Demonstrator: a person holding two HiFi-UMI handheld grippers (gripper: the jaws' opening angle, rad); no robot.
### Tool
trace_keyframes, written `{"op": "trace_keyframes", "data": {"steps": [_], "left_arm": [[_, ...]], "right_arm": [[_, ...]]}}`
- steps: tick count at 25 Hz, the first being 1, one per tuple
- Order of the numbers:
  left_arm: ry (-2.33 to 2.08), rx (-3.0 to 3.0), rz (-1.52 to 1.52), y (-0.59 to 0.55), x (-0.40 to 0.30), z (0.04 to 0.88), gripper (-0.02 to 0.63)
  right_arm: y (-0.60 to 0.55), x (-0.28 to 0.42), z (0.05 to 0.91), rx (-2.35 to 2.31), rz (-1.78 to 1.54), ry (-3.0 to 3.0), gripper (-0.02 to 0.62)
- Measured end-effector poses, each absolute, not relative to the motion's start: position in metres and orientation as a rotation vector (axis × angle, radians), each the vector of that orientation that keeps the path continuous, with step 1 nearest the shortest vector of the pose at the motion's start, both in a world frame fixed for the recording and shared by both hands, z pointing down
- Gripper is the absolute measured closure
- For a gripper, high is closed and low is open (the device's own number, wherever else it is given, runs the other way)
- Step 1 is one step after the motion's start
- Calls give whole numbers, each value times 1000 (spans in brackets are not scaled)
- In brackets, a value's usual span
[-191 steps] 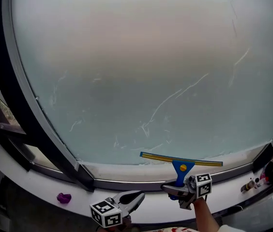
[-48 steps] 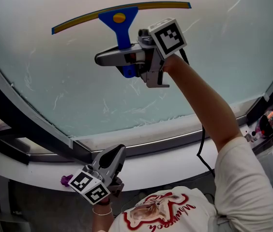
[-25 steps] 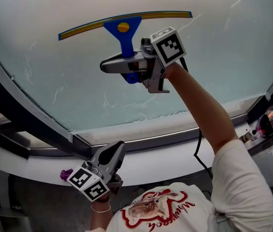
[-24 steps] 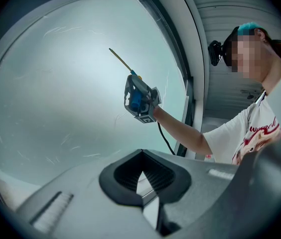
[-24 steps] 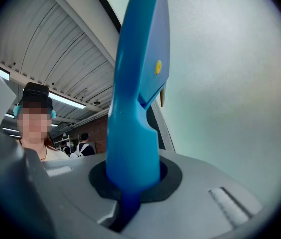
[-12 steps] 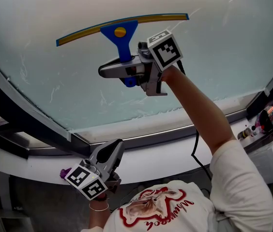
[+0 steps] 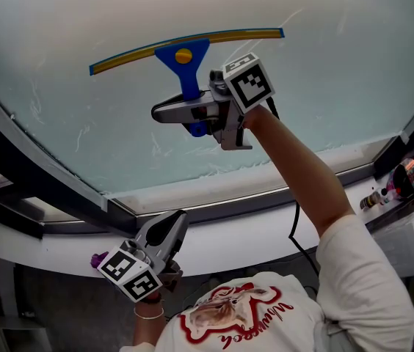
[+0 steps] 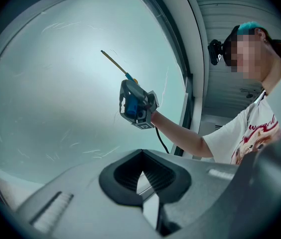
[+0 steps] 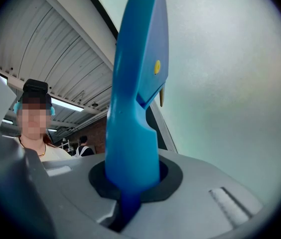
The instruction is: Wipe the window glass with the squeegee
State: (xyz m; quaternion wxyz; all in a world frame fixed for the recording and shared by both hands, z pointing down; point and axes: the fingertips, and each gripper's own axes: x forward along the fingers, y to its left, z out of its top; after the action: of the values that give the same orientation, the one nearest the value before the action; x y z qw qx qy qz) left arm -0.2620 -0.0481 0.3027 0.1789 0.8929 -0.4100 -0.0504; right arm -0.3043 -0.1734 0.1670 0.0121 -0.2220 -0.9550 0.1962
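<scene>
the window glass (image 7: 324, 79) stood ahead of both grippers. the squeegee (image 7: 185, 50) lay just beyond your right gripper (image 7: 192, 112), which was clenched on its blue handle, blade on the glass, long axis crosswise to those fingers. your left gripper (image 7: 170, 233) hung well below, pressed together on nothing.

No words or numbers can be read anywhere; the curly red writing on the person's white shirt (image 7: 255, 320), near the bottom, is too blurry to make out.
</scene>
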Motion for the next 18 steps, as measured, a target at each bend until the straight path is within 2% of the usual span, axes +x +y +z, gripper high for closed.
{"op": "trace_keyframes", "data": {"steps": [18], "left_arm": [[-1188, 2491, -139, -46, -258, 297, 605]], "right_arm": [[-176, -301, 198, -688, 709, -2945, 555]]}}
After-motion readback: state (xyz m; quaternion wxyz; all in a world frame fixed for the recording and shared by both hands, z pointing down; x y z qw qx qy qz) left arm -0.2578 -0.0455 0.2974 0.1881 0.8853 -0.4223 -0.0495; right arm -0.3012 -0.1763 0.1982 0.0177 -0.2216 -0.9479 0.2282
